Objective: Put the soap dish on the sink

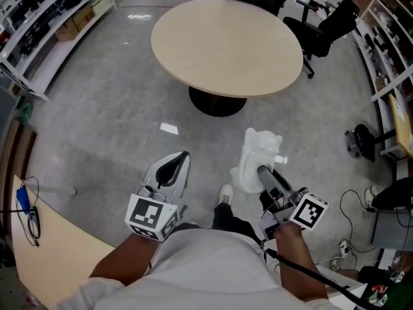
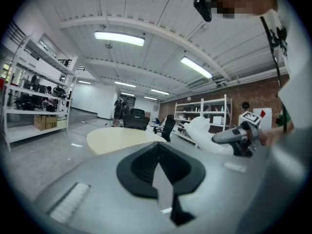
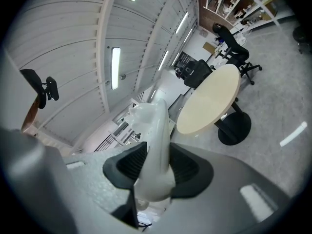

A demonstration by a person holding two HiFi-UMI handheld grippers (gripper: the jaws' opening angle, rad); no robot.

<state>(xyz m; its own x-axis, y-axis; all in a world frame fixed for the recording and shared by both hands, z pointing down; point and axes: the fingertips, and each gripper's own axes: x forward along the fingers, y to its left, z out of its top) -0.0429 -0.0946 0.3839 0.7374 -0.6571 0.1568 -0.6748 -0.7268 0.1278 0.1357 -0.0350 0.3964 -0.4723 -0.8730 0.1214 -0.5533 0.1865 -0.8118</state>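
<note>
The marker cubes on the left gripper (image 1: 182, 157) and the right gripper (image 1: 261, 169) are showing black-and-white square patterns, the only print that is reading clearly.

The right gripper's jaws are clamping on the white soap dish (image 1: 257, 159), with one dark pad pressing each side of it. The dish is standing edge-on between the pads. Its long axis is running straight out along the jaws and well past their tips, and its lumpy far end is pointing toward the round table (image 1: 226, 44). Its near end is sitting deep between the jaws, bulging back toward the gripper body.

The left gripper's jaws are meeting at their tips with nothing between them. It is hanging beside the right one above the grey floor (image 1: 110, 121).
</note>
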